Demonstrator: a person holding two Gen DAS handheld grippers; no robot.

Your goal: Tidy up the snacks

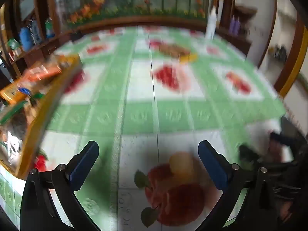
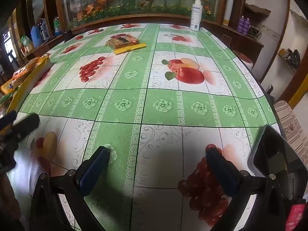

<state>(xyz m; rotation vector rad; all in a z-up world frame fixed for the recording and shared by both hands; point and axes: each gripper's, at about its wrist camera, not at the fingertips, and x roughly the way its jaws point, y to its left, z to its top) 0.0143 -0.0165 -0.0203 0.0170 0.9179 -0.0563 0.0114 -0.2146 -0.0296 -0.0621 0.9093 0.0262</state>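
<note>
So, left wrist view first, and pretty smeary with motion blur. Left gripper [image 1: 148, 154] hanging over the table with blue fingers [image 1: 82, 165] spread wide, released, nothing between them. Tablecloth [image 1: 134, 115] all green bands and white squares with printed fruit, an apple print right under the claw. Yellow-sided box [image 1: 48, 100] along the left edge of the table, stuffed with orange and green snack packets [image 1: 38, 73]. One more snack pack [image 1: 175, 51] lying far across the table, brownish with a yellow strip, well apart from the box. White bottle [image 1: 210, 25] standing at the far edge, blurred. Wooden shelves [image 1: 25, 44] on the left with a blue container, flowery painted panel [image 1: 134, 0] along the back wall.

Right wrist view, much sharper. Right gripper [image 2: 156, 159] also wide open and holding nothing, fingers [image 2: 94, 169] hovering above the near end of the tablecloth [image 2: 163, 105], grape print beside the right finger. Same snack pack [image 2: 125, 42] flat on the far half, near the middle, yellow strip on its near side. Box [image 2: 30, 79] with packets at the left edge. White spray bottle [image 2: 196, 14] upright at the far edge. Left gripper [image 2: 17, 123] poking in from the left, blurry. Purple bottles [image 2: 243, 26] on a wooden sideboard at right, patterned cloth [image 2: 290, 127] by the right table edge.
</note>
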